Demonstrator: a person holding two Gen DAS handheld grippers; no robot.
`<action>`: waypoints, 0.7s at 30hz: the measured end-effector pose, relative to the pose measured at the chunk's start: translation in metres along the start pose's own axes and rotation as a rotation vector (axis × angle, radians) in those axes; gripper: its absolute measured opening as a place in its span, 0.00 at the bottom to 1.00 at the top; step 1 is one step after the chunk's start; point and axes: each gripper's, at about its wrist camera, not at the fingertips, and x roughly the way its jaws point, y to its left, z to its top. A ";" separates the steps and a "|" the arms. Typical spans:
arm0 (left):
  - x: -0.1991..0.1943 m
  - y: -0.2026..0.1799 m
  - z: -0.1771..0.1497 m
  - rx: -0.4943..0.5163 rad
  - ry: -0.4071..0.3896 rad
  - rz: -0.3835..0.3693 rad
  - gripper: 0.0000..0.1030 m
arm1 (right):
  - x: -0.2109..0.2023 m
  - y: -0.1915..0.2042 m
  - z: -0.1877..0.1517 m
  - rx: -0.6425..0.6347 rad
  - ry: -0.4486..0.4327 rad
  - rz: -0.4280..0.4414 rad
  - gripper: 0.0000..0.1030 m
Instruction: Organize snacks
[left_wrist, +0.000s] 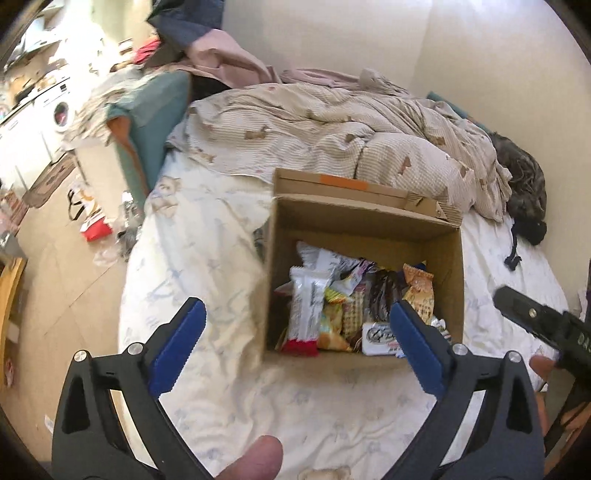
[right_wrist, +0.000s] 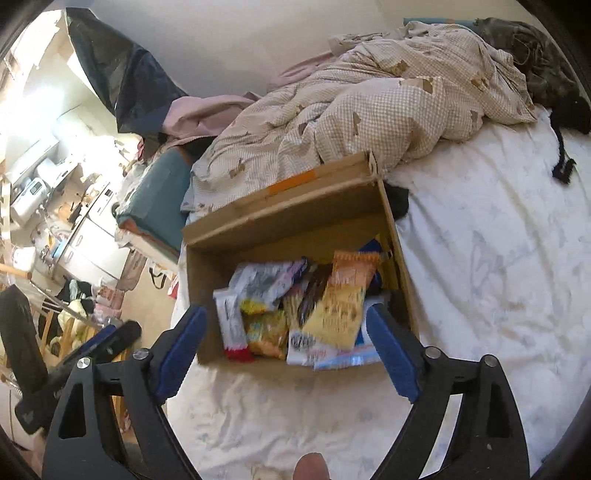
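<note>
An open cardboard box (left_wrist: 369, 229) stands on the white bed sheet (left_wrist: 207, 258); it also shows in the right wrist view (right_wrist: 280, 229). Inside lie several snack packets: a white bar with a red end (left_wrist: 304, 314), a yellow packet (left_wrist: 332, 325), an orange packet (left_wrist: 419, 291). In the right wrist view the orange-yellow packet (right_wrist: 343, 302) lies on top. My left gripper (left_wrist: 295, 314) is open and empty, above the box's near edge. My right gripper (right_wrist: 286, 317) is open and empty over the box's front. The right gripper's body (left_wrist: 543, 325) shows at the right of the left view.
A crumpled beige duvet (left_wrist: 351, 129) lies behind the box. A dark bundle (left_wrist: 524, 184) sits at the bed's far right by the wall. A teal cushion (left_wrist: 155, 110) and cluttered floor (left_wrist: 74, 229) lie to the left.
</note>
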 end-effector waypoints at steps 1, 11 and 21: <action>-0.005 0.004 -0.005 -0.006 -0.002 0.005 0.99 | -0.005 0.000 -0.005 0.004 -0.003 0.002 0.88; -0.030 0.024 -0.052 0.022 -0.007 0.077 1.00 | -0.049 0.010 -0.055 -0.045 -0.086 -0.129 1.00; -0.061 0.014 -0.076 0.059 -0.131 0.049 1.00 | -0.060 0.019 -0.085 -0.132 -0.177 -0.217 1.00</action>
